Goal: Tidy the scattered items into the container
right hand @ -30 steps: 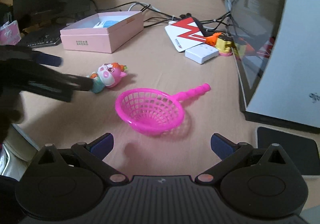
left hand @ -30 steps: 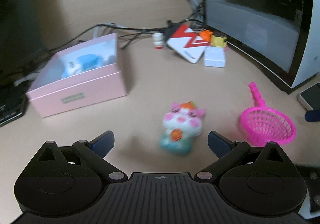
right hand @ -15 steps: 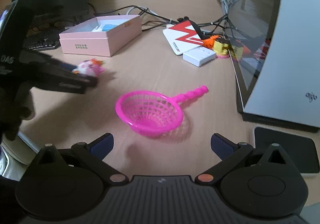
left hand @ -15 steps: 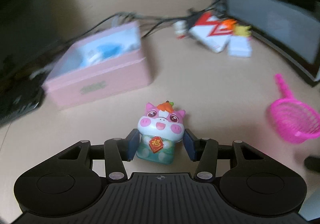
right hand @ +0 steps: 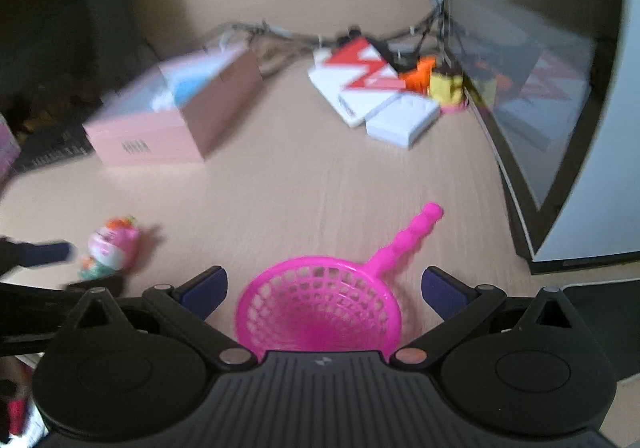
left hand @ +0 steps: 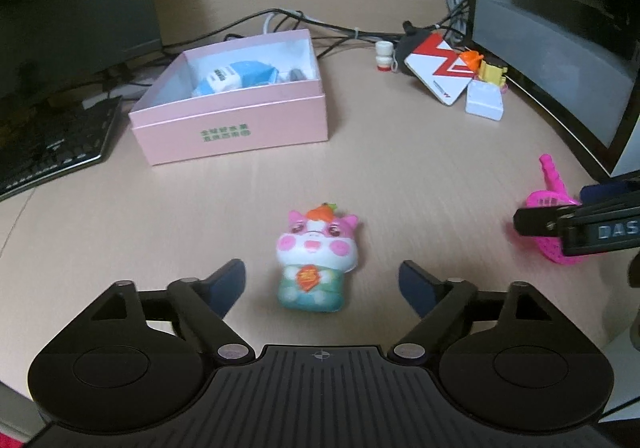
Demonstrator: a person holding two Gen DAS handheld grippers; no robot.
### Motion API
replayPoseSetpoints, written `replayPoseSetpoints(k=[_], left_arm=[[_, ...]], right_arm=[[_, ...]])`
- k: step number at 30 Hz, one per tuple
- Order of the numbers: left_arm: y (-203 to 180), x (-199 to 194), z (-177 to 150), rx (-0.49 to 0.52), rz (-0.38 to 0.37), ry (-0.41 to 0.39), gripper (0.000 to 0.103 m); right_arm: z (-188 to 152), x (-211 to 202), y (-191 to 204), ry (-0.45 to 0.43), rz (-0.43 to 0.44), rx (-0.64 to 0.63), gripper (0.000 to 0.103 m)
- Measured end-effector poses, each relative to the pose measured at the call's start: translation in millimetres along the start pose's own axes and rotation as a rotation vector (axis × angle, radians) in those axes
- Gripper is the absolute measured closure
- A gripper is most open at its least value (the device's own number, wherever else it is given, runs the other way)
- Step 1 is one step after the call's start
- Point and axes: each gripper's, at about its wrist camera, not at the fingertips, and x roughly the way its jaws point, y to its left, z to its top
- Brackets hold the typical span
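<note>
Left wrist view: the desk (left hand: 400, 175) carries a pink box (left hand: 236, 119), open at the top, with green print on its near wall and a blue-and-white packet (left hand: 234, 75) inside. Nearer lies the toy (left hand: 316, 262), a squat pink-and-white cat figure with rosy cheeks, an orange tuft on its head, a teal body and an orange tag on its belly; it lies on its back, well apart from the box. The left gripper (left hand: 322, 286) is spread wide, its 2 blue pads (left hand: 228, 284) on either side of the toy without touching it.

Right wrist view, blurred: the sieve (right hand: 320, 308), a bright pink mesh scoop with a beaded handle pointing away to the right, sits on the desk between the fingers of the right gripper (right hand: 324, 292), which is also wide open and holds nothing. A red-and-white card (left hand: 440, 69) lies far off by the monitor (left hand: 560, 47).
</note>
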Motion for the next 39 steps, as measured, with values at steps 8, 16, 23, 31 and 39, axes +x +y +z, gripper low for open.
replayPoseSetpoints(k=[8,16,23,31,39], left_arm=[[5.4,15.2,-1.0,-0.027,-0.005,0.033,0.012],[-4.8,29.8,1.6,0.037,-0.005,0.004,0.026],[-1.8,29.7,1.8,0.048,-0.008,-0.027,0.050],[38.3,-25.8,5.7,0.027,-0.022,-0.085,0.050],[114.8,-42.5,67.3,-0.110,-0.061,-0.161,0.050]], right_arm=[[-10.2,-3.3,9.6,0.029,0.034,-0.092,0.020],[-19.8,-31.5,22.0,-0.015,0.051,-0.193,0.020],[-25.8,-50.1,35.4,-0.027,0.110,-0.297,0.020],[-10.2,-70.6,61.6,-0.051,0.196,-0.457,0.020],[47.0,-75.1,110.1,-0.239,0.249,-0.570,0.020]])
